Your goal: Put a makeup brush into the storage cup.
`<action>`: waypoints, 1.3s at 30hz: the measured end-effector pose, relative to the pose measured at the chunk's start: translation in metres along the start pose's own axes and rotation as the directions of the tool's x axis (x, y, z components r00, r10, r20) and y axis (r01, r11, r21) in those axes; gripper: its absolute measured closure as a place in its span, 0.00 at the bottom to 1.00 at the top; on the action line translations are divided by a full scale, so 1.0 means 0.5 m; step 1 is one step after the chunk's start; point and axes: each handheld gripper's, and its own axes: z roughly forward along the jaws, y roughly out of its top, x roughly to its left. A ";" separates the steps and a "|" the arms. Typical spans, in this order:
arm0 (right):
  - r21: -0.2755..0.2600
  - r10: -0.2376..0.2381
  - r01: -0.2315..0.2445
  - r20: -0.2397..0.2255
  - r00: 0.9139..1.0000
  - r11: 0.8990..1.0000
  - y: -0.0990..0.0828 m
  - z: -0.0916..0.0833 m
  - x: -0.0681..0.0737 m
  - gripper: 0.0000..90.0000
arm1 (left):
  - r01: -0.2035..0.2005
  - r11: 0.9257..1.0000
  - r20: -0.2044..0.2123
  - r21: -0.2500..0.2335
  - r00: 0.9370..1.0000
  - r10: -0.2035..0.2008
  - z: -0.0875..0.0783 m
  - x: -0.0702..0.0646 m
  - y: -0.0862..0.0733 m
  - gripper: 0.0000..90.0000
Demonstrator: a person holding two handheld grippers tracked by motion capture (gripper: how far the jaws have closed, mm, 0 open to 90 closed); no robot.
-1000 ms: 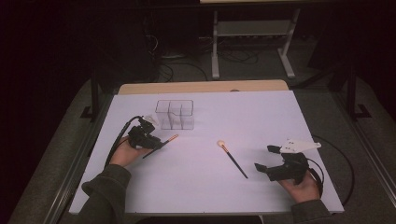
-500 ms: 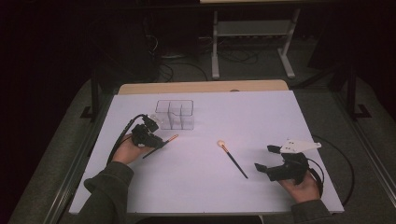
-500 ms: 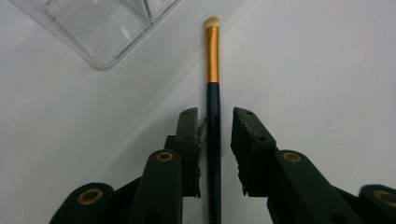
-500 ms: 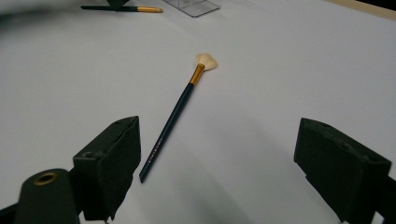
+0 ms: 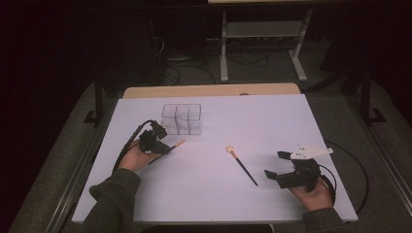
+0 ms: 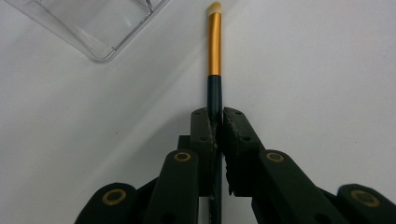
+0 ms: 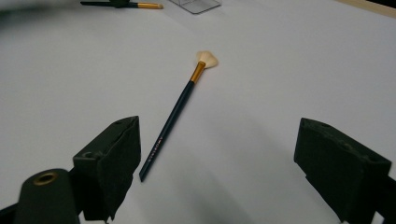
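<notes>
Gold-banded brush (image 6: 214, 51) clamped in left claw (image 6: 216, 122), right claw (image 7: 217, 161) wide, no legible writing.

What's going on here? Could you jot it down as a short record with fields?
Surface: white table
Left gripper: jaws have just been closing, now shut on the thin brush by its dark handle
Right gripper: open, holding nothing
Fan brush: lying flat, just ahead of the right gripper
Clear organizer: beyond the left gripper, looks empty
</notes>
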 end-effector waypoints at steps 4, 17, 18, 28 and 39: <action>0.002 -0.004 0.004 0.000 1.000 1.000 -0.001 0.001 0.000 0.15 | -0.015 0.999 -0.029 0.029 0.999 0.016 0.002 -0.009 0.010 0.92; 0.006 -0.005 0.005 0.002 1.000 1.000 -0.001 0.001 0.001 0.15 | -0.008 0.999 -0.026 0.041 1.000 0.009 0.002 -0.007 0.014 0.93; 0.006 -0.005 0.005 0.003 1.000 1.000 -0.001 0.001 0.001 0.15 | -0.008 0.999 -0.025 0.042 1.000 0.009 0.002 -0.006 0.014 0.93; 0.007 -0.004 0.004 -0.001 1.000 1.000 -0.001 0.002 0.001 0.16 | 0.011 0.999 -0.018 0.045 1.000 -0.011 -0.002 0.001 0.010 0.93; 0.014 -0.002 0.002 -0.011 1.000 1.000 0.000 0.005 0.003 0.16 | 0.017 1.000 0.006 0.015 1.000 -0.017 -0.022 -0.001 0.004 0.93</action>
